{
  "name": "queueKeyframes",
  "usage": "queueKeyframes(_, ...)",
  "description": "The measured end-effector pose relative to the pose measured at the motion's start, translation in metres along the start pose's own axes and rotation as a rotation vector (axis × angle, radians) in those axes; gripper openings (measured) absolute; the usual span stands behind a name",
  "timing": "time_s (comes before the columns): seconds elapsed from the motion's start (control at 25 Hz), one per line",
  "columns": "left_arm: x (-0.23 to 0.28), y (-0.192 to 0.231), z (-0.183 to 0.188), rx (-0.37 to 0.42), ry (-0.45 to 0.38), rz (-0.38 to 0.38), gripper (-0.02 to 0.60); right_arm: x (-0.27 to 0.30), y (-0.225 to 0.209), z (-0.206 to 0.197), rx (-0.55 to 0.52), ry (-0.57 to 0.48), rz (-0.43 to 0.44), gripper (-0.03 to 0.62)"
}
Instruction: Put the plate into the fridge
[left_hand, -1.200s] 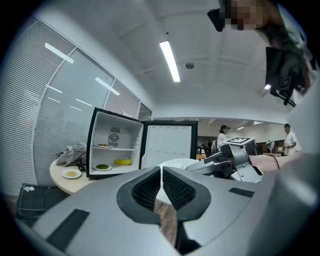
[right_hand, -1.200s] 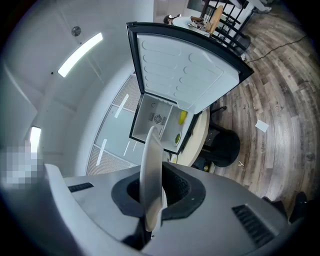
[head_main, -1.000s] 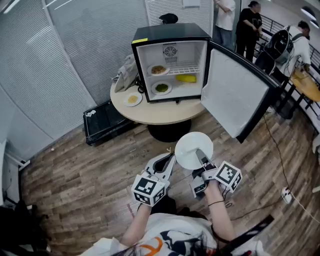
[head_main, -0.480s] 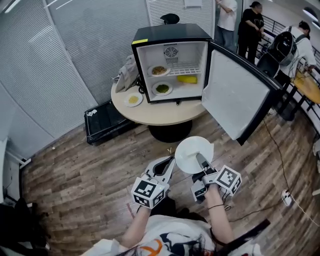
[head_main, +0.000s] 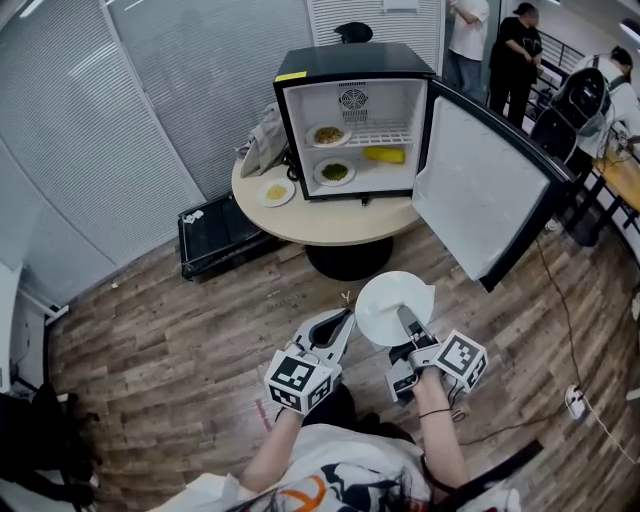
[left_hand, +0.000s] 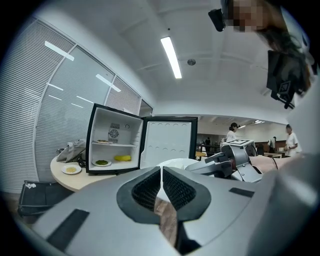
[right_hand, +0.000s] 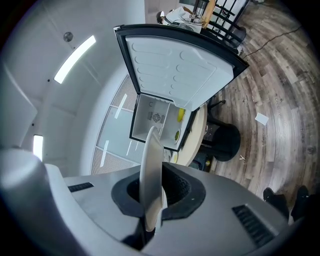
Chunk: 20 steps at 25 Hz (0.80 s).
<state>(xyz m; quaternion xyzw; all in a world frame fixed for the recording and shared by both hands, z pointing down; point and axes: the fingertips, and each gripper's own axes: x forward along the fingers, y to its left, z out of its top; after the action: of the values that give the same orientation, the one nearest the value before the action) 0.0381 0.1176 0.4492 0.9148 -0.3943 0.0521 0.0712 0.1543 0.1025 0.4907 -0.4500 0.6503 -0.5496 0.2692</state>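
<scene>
An empty white plate (head_main: 392, 307) hangs level above the wooden floor, my right gripper (head_main: 404, 315) shut on its near rim; in the right gripper view the plate (right_hand: 151, 175) stands edge-on between the jaws. My left gripper (head_main: 344, 317) is beside it on the left, shut and empty, its tips (left_hand: 161, 170) pressed together. The small black fridge (head_main: 352, 118) stands open on a round table (head_main: 320, 223) ahead, door (head_main: 483, 195) swung right. Inside are a plate of food (head_main: 329, 134) on the shelf, a plate of greens (head_main: 334, 172) and a yellow item (head_main: 385, 154) below.
A small plate of yellow food (head_main: 275, 192) and a grey bag (head_main: 262, 143) sit on the table left of the fridge. A black case (head_main: 222, 236) lies on the floor by the table. People (head_main: 516, 55) stand behind at the right. A cable (head_main: 575, 400) runs across the floor.
The view has shifted slightly, with the fridge and table a little further right and lower. Both grippers and the plate keep the same pose.
</scene>
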Motion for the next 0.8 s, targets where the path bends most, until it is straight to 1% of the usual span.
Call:
queueKeyframes(0.12, 0.004, 0.002, 0.001, 0.010, 0.006, 0.002, 0.014, 0.004, -0.001, 0.005, -0.005, 0.001, -0.008, 0.020)
queueKeyframes(0.28, 0.008, 0.007, 0.002, 0.007, 0.011, 0.014, 0.014, 0.014, 0.002, 0.011, 0.018, -0.002, 0.027, 0.020)
queueKeyframes(0.56, 0.024, 0.032, -0.004, -0.008, 0.032, 0.020, 0.014, 0.038, -0.006, 0.017, 0.013, 0.014, -0.006, 0.020)
queueKeyframes(0.8, 0.050, 0.061, -0.007, -0.018, 0.049, 0.001, 0.014, 0.066, -0.010, 0.029, 0.020, 0.001, -0.020, 0.020)
